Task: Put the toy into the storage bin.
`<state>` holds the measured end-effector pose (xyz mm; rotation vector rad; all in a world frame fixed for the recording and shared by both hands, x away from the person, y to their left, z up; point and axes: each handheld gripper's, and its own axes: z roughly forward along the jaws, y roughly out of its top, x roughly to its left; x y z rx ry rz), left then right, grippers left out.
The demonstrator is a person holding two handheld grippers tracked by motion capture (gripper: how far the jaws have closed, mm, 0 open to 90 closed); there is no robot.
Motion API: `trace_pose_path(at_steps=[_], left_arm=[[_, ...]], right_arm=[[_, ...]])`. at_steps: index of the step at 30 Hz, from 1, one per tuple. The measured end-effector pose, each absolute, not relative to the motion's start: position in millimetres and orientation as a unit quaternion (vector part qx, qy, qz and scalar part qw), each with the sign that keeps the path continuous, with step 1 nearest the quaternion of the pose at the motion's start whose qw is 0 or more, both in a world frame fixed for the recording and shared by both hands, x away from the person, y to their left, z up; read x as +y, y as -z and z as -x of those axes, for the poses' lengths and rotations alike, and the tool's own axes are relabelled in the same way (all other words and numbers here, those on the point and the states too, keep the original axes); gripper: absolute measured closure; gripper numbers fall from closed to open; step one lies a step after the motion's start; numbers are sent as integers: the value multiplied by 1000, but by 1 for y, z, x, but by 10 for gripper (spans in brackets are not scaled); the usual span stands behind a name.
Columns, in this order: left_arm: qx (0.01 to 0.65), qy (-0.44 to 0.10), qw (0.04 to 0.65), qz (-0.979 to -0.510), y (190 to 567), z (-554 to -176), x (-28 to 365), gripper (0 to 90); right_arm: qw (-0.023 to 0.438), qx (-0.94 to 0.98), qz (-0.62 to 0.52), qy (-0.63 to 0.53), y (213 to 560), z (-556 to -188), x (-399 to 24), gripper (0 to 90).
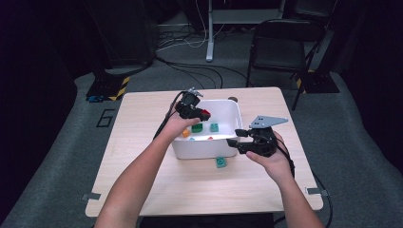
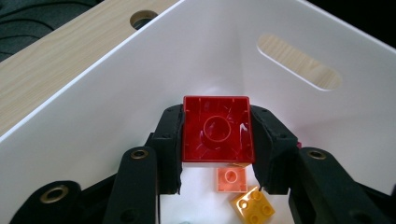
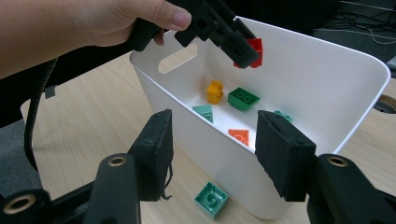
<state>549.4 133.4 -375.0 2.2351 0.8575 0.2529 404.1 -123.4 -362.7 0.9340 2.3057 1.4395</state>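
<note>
The left gripper (image 2: 217, 154) had its jaws clamped on the sides of a red brick (image 2: 217, 129), hollow underside toward the camera, and held it above the inside of the white bin (image 1: 228, 111). The right gripper (image 3: 212, 154) hung just outside the bin's near wall with its jaws apart and nothing between them.

Below the red brick, on the bin floor, lay an orange brick (image 2: 230, 179) and a yellow brick (image 2: 252, 205); the right gripper view also showed a green brick (image 3: 243, 98) and some teal pieces in there. One teal brick (image 3: 211, 199) lay on the tabletop (image 1: 142, 142), just beside the bin's front wall.

So most of the sorting looked done: the red brick needed only releasing, and the teal one outside seemed the last to collect.
</note>
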Motion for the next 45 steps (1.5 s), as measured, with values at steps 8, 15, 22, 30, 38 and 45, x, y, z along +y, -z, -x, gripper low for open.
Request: trace_pose_path(at_steps=[8, 15, 22, 30, 38, 45], left_arm=[[336, -104, 360, -864, 371, -543, 137, 523], [330, -113, 380, -857, 361, -523, 151, 512], [330, -96, 402, -849, 350, -497, 170, 490], [322, -117, 409, -846, 347, -463, 186, 486], [318, -111, 434, -836, 350, -436, 205, 485], [324, -108, 444, -829, 355, -423, 222, 485]], right_arm=[[131, 798, -322, -493, 364, -405, -122, 460], [132, 799, -317, -494, 362, -402, -120, 460], [134, 801, -310, -493, 358, -397, -116, 469], [140, 802, -304, -494, 349, -390, -112, 474], [139, 818, -300, -470, 365, -381, -112, 475], [119, 835, -302, -445, 400, -378, -111, 496]])
